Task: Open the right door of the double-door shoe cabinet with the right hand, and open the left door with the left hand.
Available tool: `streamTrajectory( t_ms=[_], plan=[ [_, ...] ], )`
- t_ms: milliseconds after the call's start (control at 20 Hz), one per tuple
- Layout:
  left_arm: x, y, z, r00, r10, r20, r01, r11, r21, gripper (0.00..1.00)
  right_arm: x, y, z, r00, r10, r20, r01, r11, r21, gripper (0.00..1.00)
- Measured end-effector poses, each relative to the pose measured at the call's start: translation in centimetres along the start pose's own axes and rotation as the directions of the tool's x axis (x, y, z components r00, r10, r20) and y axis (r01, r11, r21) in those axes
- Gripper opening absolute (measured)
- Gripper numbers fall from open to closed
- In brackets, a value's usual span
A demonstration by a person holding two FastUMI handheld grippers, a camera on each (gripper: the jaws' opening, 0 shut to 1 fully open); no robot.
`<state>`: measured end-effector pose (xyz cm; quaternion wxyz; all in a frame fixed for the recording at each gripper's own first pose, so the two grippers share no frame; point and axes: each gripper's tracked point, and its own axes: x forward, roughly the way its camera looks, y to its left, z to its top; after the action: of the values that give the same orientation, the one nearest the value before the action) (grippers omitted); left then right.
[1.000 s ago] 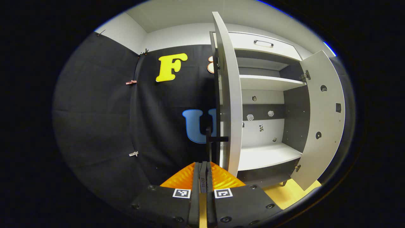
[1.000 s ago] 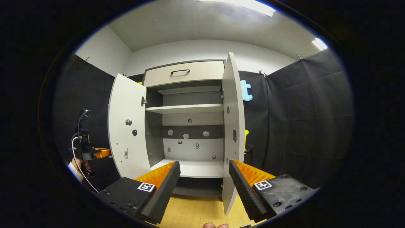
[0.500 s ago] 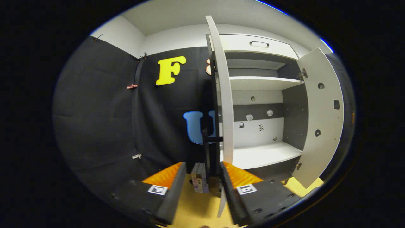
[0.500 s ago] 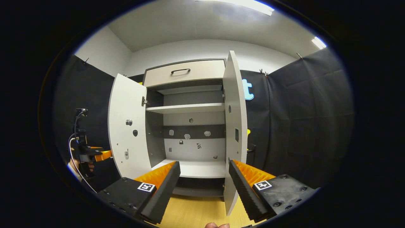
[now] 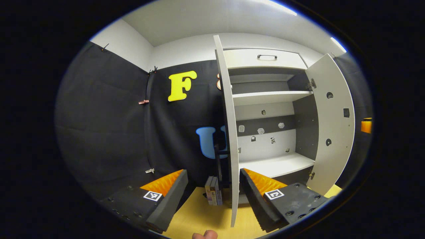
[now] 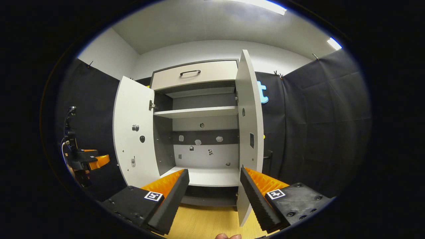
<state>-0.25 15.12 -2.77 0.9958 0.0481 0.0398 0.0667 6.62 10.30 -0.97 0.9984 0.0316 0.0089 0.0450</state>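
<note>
Now your left gripper (image 5: 212, 196), clamped on the left door's (image 5: 229, 132) handle a second ago, stands spread and backed off; the right gripper (image 6: 214, 196) gapes too. Both doors, including the right door (image 6: 249, 132), stand open.

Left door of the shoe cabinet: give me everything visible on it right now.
The left door is a tall pale-grey flat panel, laminate by its look, swung wide open and upright, hinged to the shoe cabinet at its left side by a metal hinge near the top. Its inner face shows small round holes and bits of hardware. In the left gripper view it shows edge-on, with a dark bar handle on its outer side. The left claw is open before that edge, not gripping it.
</note>
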Motion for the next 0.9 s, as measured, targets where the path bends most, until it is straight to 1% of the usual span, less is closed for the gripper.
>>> streamTrajectory(
  t_ms=[250,300,450,500,550,600,650,700,900],
  plan=[
    [-2.0,-2.1,1.1,0.999,-0.025,0.020,0.025,1.000,-0.005,0.99,0.3,0.4,0.0,1.000,0.008,-0.004,-0.008,1.000,0.002,0.97],
    [-2.4,-2.6,1.1,0.999,-0.033,0.018,0.033,0.999,-0.007,0.96,0.3,0.5,0.0,1.000,0.009,-0.003,-0.009,1.000,0.003,0.97],
    [-3.5,-3.7,1.2,0.999,-0.044,0.011,0.045,0.999,-0.013,0.96,0.3,0.6,0.5,1.000,0.010,0.010,-0.010,1.000,-0.004,0.97],
    [-3.8,-4.0,1.0,0.999,-0.047,0.006,0.047,0.999,-0.021,0.94,0.2,0.6,0.7,1.000,0.009,0.014,-0.009,1.000,-0.007,0.97],
    [-4.1,-4.2,0.9,0.999,-0.050,0.004,0.050,0.998,-0.032,0.97,0.1,0.7,0.8,1.000,0.007,0.019,-0.007,1.000,-0.009,0.97],
    [-4.4,-4.4,0.9,0.999,-0.048,0.001,0.048,0.998,-0.042,0.97,0.0,0.7,1.0,1.000,0.006,0.024,-0.005,1.000,-0.012,0.97],
    [-4.7,-4.5,0.8,0.999,-0.045,-0.003,0.045,0.998,-0.047,0.99,0.0,0.6,1.2,1.000,0.002,0.029,-0.002,1.000,-0.014,0.97],
    [-4.9,-4.5,0.8,0.999,-0.036,-0.006,0.036,0.998,-0.050,0.97,-0.1,0.6,1.3,0.999,-0.001,0.036,0.001,1.000,-0.014,0.97],
    [-5.7,-4.9,1.4,1.000,-0.021,0.001,0.021,1.000,-0.010,0.97,-0.5,0.3,2.0,0.998,-0.011,0.059,0.012,1.000,-0.015,0.97]
  ],
)
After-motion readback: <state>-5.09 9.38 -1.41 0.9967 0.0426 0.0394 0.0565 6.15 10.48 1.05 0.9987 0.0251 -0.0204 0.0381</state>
